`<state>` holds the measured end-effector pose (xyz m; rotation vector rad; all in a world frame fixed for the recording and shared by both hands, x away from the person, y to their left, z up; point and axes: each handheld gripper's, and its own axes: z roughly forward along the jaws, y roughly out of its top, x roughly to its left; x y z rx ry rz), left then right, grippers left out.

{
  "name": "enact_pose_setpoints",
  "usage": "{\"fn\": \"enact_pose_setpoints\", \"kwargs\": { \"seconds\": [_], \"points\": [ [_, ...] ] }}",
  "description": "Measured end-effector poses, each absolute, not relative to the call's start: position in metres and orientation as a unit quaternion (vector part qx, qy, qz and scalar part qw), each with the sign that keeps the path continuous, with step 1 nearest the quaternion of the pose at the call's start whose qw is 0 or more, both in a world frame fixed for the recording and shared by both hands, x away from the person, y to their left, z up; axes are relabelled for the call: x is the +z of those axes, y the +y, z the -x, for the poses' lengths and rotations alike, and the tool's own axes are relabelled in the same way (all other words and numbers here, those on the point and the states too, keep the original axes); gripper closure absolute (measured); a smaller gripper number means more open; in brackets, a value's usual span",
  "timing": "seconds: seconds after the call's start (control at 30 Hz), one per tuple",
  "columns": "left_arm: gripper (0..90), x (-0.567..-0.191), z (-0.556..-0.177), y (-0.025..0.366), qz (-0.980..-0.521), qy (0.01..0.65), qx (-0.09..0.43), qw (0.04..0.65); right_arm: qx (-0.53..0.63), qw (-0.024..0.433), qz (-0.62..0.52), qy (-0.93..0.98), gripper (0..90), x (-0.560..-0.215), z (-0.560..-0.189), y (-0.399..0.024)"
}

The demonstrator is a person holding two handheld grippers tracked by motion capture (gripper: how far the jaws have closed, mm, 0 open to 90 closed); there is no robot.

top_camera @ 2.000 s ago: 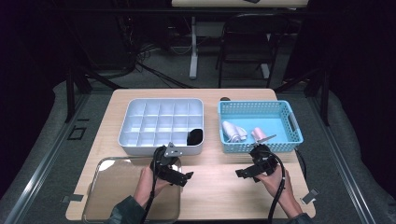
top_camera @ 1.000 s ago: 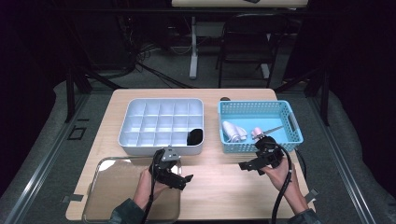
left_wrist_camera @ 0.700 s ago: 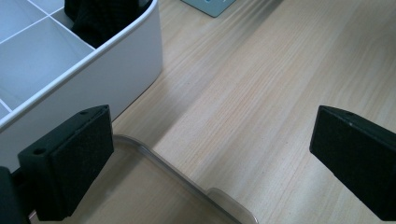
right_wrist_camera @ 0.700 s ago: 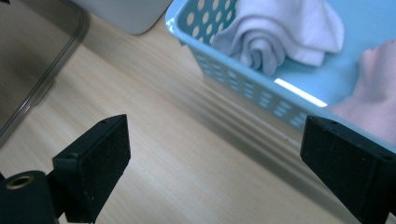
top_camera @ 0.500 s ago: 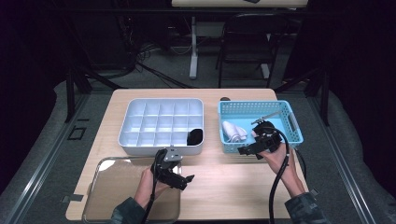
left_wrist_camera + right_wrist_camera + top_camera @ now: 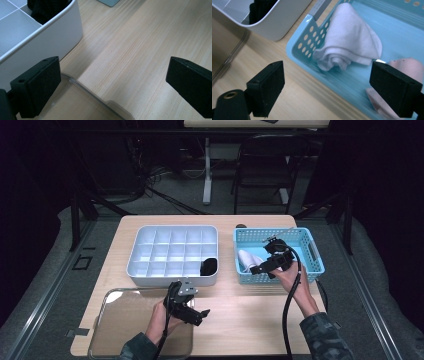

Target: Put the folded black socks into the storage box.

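- The right tongs [image 6: 261, 266] hang over the near-left part of the blue basket [image 6: 312, 251], jaws spread wide with nothing between them; they have just been closing slightly.
- In the right gripper view, a rolled white cloth [image 6: 352, 45] lies in the basket's corner, just beyond the jaws, and a pink cloth [image 6: 407, 70] sits beside it, partly behind one jaw.
- The left tongs [image 6: 192, 314] are held low above the counter [image 6: 250, 315] at the edge of a clear tray [image 6: 120, 325], jaws wide apart and empty.
- Between the two hands' work stands a white divided bin [image 6: 170, 252], just left of the basket, with a dark item [image 6: 209, 266] in its near-right compartment.
- The left gripper view shows that bin's corner [image 6: 50, 37] close by the jaw.
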<state>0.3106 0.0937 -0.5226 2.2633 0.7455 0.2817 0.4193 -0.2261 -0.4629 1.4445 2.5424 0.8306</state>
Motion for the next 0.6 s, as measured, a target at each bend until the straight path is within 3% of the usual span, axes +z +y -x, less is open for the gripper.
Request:
{"fn": "enact_pose_setpoints", "kwargs": {
  "seconds": [0.3, 0.6],
  "points": [
    [0.2, -0.521, -0.307, 0.093, -0.879, 0.279, 0.105, 0.372, 0.260, 0.041, -0.495, 0.828, 15.1, -0.473, -0.447, -0.220],
    [0.2, -0.523, -0.308, 0.092, -0.879, 0.277, 0.102, 0.373, 0.214, 0.041, -0.516, 0.828, 26.6, -0.489, -0.477, -0.206]
  ]
}}
